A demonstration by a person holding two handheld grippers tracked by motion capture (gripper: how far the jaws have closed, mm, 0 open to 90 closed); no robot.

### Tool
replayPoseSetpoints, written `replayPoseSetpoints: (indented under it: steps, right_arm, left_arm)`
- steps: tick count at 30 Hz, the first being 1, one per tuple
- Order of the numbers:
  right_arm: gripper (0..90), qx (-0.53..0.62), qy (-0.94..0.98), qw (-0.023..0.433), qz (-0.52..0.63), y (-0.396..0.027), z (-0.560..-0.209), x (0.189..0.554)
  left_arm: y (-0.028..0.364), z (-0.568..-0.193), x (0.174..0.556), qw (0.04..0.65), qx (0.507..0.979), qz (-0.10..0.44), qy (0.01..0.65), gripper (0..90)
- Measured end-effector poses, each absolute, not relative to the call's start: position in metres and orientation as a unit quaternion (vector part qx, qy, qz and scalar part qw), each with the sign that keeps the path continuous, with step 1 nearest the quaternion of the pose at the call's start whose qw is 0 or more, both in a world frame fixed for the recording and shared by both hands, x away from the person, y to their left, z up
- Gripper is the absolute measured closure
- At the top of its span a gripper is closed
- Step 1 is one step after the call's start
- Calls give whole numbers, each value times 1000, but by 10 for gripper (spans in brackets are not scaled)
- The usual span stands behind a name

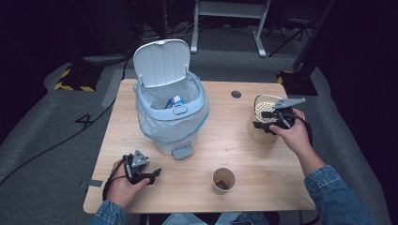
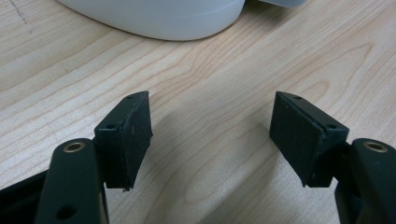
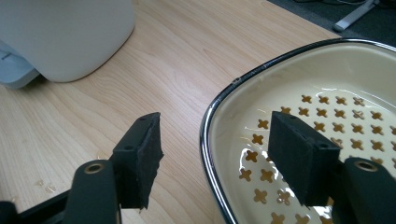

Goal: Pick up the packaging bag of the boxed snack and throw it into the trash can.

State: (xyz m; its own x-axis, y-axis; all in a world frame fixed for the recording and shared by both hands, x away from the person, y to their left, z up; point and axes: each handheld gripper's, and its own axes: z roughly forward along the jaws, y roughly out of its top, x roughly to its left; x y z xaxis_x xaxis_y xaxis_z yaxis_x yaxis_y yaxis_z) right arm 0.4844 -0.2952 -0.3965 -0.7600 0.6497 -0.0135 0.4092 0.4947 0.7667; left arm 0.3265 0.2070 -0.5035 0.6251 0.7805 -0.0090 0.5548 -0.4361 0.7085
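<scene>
A: The right gripper [image 1: 264, 123] hangs at the near edge of the cream strainer [image 3: 322, 84] on the right side of the table [image 1: 263, 164], well apart from the bin [image 1: 171, 115]. Its jaws stand apart with the dark rim running up between them: one pad outside over the wood, the other inside over the perforated floor. Neither pad presses on the rim yet, so nothing is held.

B: And how would the strainer handle?

A: It looks like enamelled metal, so probably stiff and fairly light, but glossy and likely slippery. Water drops seem to lie inside it and on the wood beside it, which would make it slicker. Enamel can chip if it is knocked or dropped.

B: Where should the gripper take it?

A: On the rim, just where the jaws straddle it now. The rolled edge gives the pads something to catch on. A grip from one side may let the strainer tip, so it should bite deep over the wall.

B: How does the strainer look?

A: Cream inside, with a thin dark rim and rows of small cross-shaped holes across its floor. From above it reads as rounded and deep.

B: The other hand?

A: The left gripper [image 1: 152, 176] rests low over the near left of the table, jaws wide apart and empty, bare wood between them.
</scene>
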Motion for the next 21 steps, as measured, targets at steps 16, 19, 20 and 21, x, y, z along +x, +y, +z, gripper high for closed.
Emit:
replayPoseSetpoints:
  steps: [16,19,20,21]
  right_arm:
    - [467,259,859,68,437,-274,-402,468]
    - [445,246,862,59,440,-265,-402,456]
    - [437,240,863,57,440,-262,-403,452]
    - [432,232,865,56,441,-258,-403,448]
  left_arm:
    - [207,-504,325,348,831,158,405,297]
    - [207,-504,325,348,831,159,405,296]
    - [207,-504,325,348,831,159,405,296]
    - [207,-503,325,348,831,159,405,296]
